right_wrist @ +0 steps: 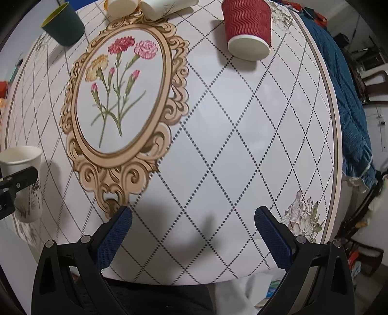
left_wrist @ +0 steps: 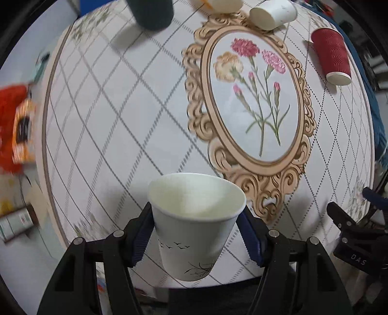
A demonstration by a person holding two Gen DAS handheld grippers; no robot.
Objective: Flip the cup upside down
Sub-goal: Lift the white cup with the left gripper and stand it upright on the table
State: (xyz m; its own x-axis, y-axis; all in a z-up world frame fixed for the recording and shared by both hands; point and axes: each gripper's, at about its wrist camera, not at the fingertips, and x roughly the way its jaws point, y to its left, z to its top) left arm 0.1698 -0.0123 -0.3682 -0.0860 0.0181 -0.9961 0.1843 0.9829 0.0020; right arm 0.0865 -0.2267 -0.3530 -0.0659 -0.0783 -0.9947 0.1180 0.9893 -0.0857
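Observation:
A white paper cup (left_wrist: 194,225) with small bird and branch drawings sits upright, mouth up, between my left gripper's blue pads. My left gripper (left_wrist: 197,232) is shut on it, near the table's front edge. The same cup shows at the far left of the right wrist view (right_wrist: 23,179), with a left finger across it. My right gripper (right_wrist: 192,230) is open and empty above the front of the table (right_wrist: 242,145). It also shows at the right edge of the left wrist view (left_wrist: 349,223).
A red ribbed cup (right_wrist: 247,29) stands upside down at the back right. A dark green cup (right_wrist: 64,24) stands at the back left. Two white cups (right_wrist: 155,7) lie at the back centre. A blue cloth (right_wrist: 349,109) hangs beyond the right table edge.

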